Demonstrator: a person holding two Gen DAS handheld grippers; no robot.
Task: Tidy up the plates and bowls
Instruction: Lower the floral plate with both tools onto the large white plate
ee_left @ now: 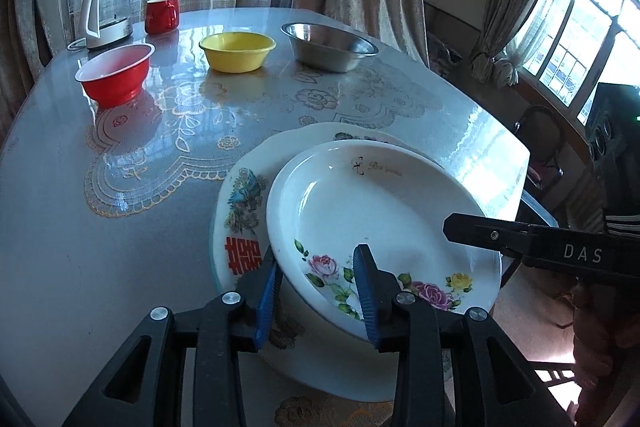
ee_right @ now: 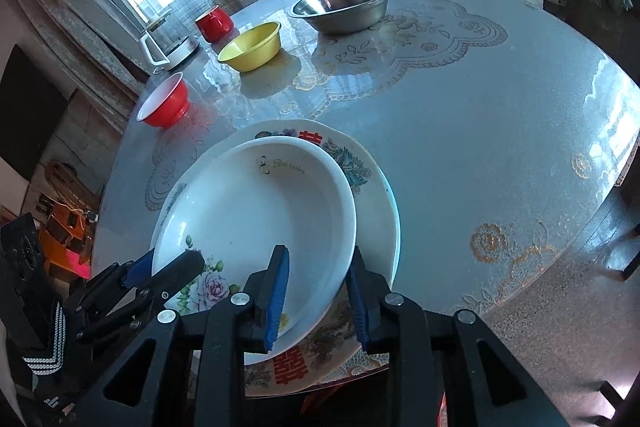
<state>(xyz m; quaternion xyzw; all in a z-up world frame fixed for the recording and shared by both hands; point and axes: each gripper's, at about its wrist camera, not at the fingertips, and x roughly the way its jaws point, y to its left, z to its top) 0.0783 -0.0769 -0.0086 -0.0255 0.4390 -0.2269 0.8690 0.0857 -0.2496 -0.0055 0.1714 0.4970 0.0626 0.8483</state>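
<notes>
Our left tongs (ee_left: 318,279) and right tongs (ee_right: 318,279) are open, each straddling the near rim of the flower plate (ee_left: 380,203). It sits on the big plate (ee_left: 240,211) on the surface (ee_left: 100,247), not squeezed.

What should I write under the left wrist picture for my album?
Two stacked plates: a rose plate on a bigger plate, left hand-held gripper astride its rim, three bowls behind.

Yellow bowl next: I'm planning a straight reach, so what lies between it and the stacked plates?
Nothing: in the left wrist view only bare patterned tablecloth lies between the yellow bowl and the stacked plates. The red bowl sits off to the left.
</notes>
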